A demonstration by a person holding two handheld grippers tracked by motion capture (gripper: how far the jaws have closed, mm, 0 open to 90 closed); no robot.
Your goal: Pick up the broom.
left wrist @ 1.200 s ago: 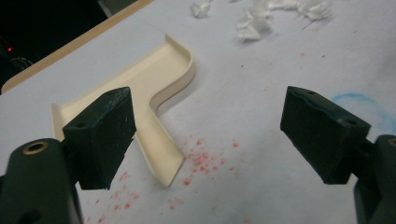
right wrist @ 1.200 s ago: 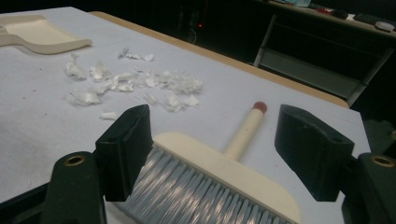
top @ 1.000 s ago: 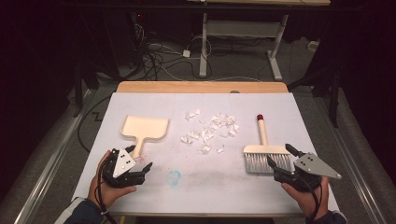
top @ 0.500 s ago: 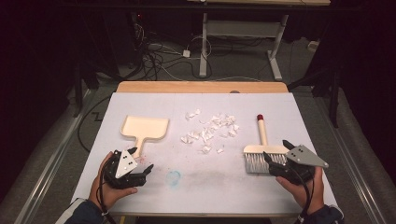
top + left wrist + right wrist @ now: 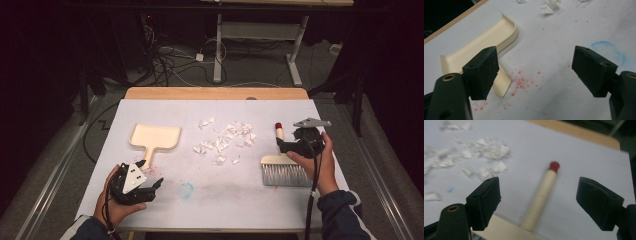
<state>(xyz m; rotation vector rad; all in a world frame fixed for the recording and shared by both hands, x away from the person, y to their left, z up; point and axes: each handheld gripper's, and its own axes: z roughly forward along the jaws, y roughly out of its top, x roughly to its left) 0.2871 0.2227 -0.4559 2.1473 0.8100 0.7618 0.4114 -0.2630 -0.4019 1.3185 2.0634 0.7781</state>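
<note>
In the high view, a cream-handled brush [image 5: 281,162] with grey bristles is seen flat on the white tabletop [image 5: 210,195], beside the right hand-held gripper [image 5: 289,145]; torn paper scraps [image 5: 225,137] are scattered beside a smooth cream plastic dustpan [image 5: 154,138]. In the left gripper view, the left hand-held gripper [image 5: 535,71] is held wide, with nothing between its jaws, beside the dustpan's handle. In the right gripper view, the jaws have just been opening wide around the red-tipped handle, untouched.

Smooth cream plastic dustpan [image 5: 155,137], wooden-handled brush [image 5: 282,162], crumpled paper scraps [image 5: 225,140], matt white table cover [image 5: 240,200].

A faint blue chalk-like ring [image 5: 186,190] marks the white table sheet [image 5: 320,112] at lower centre, red specks [image 5: 159,170] scattered left of it (tangled black floor cables [image 5: 165,60] upper left).
</note>
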